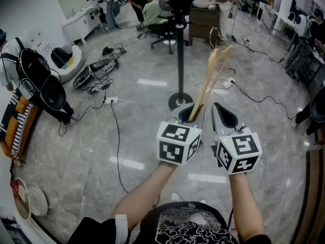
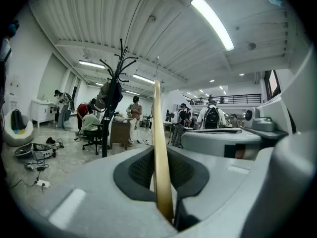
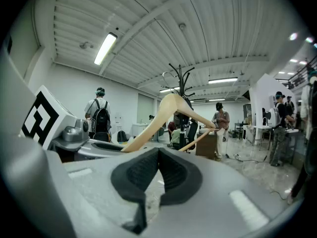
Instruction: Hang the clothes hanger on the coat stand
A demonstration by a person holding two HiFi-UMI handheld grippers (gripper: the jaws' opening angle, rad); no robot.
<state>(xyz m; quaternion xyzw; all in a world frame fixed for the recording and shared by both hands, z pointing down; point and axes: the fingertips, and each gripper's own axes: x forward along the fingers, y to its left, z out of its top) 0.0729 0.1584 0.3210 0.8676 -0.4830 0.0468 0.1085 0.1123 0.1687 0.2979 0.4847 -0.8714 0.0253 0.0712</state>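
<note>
Left tool [image 1: 190, 113]: its jaws are closed on the lower end of the clothes hanger [image 1: 214, 72]. In the left gripper view the wood stands edge-on between the two dark pads, and both pads press on it.
Right tool [image 3: 158, 151]: its jaws are together, the pads meet at their far tips, and nothing is between them. It is held just to the right of the left tool, and the two do not touch.
Clothes hanger: pale wood, held in the air over the floor [image 1: 137, 136]. It rises from the left tool toward the far right, a little tilted. In the right gripper view its shoulders spread to both sides, with a bar across the bottom.
Hook of the hanger: a thin metal wire at the top of the wood, seen in the left gripper view. It is on no peg.
Coat stand [image 1: 180, 55]: a black pole on a round base, on the floor beyond the tools. Its curved pegs show at the top in both gripper views. Something dark hangs on its upper part.
Hanger and stand: in the head view the hanger is to the right of the pole and apart from it.
Far side of the room: an office chair [image 1: 161, 30], a brown table [image 1: 203, 22], and several people.
Floor on the left: cables [image 1: 116, 136] and some equipment.
</note>
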